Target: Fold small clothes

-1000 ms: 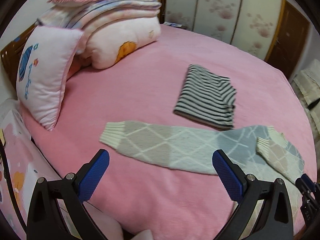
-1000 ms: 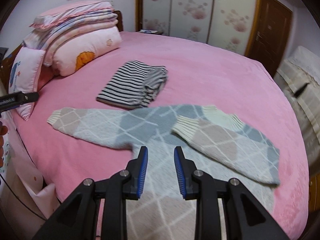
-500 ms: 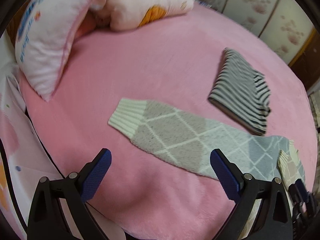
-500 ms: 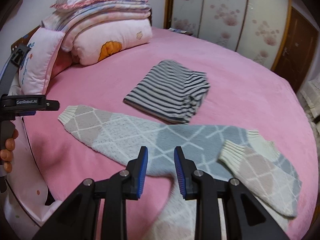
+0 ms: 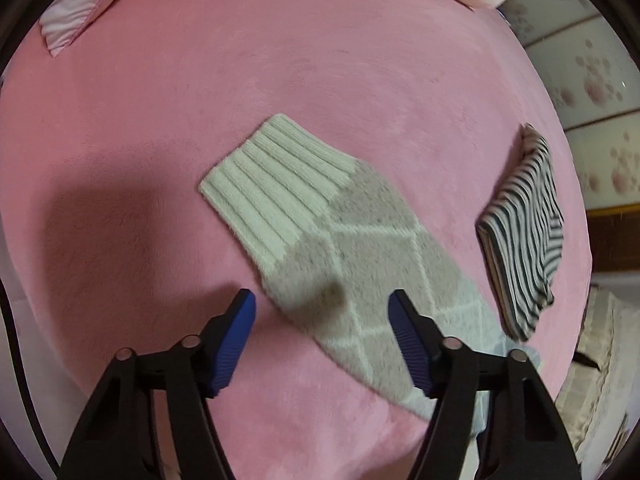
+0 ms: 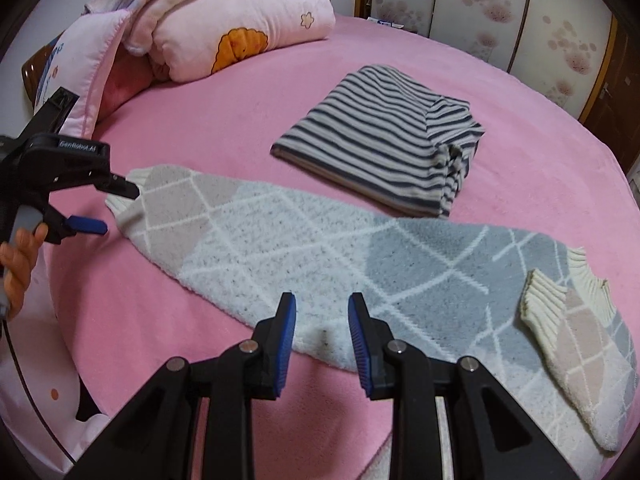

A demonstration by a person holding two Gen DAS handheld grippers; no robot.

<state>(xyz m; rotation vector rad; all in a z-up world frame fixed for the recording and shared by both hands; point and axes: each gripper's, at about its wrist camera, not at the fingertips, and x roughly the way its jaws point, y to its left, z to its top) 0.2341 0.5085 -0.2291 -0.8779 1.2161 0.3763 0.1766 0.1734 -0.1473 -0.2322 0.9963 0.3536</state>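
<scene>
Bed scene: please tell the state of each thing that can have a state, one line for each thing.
Diamond-pattern sweater: unfolded, flat on the bed, one sleeve stretched out, the other folded across the body.
Striped garment: folded, lying beyond the sweater.
Left gripper: open, fingers either side of the stretched sleeve near the cuff.
Right gripper: open, narrow gap, at the sweater's near edge.
Quilts: folded, stacked.

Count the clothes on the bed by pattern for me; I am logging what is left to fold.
Diamond-patterned sweater, spread out with one sleeve extended: 1
Striped garment, already folded: 1
Total: 2 garments on the pink bed cover
</scene>
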